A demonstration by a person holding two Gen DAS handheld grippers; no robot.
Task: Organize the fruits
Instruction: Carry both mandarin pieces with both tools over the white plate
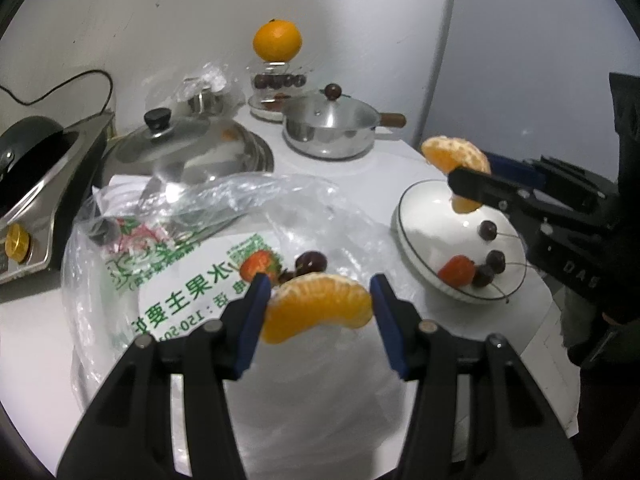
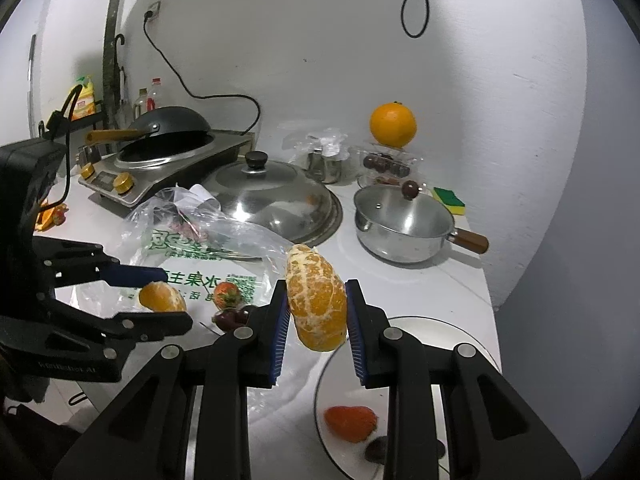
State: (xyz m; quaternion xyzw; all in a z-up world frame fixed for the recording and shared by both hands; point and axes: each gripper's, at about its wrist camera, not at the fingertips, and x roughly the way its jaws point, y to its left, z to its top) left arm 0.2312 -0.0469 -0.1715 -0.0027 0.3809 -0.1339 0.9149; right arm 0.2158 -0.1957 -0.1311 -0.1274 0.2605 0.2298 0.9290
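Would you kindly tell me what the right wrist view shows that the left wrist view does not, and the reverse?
Only the right wrist view shows the green and yellow sponge, the wall socket and the bottles behind the wok.

Only the left wrist view shows three cherries on the white plate.

Both show the whole orange, the saucepan, the printed plastic bag, and each tool gripping a peeled orange piece.

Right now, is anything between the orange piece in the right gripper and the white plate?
Nothing visible. The right gripper holds the peeled orange piece above the white plate, whose near side is bare.
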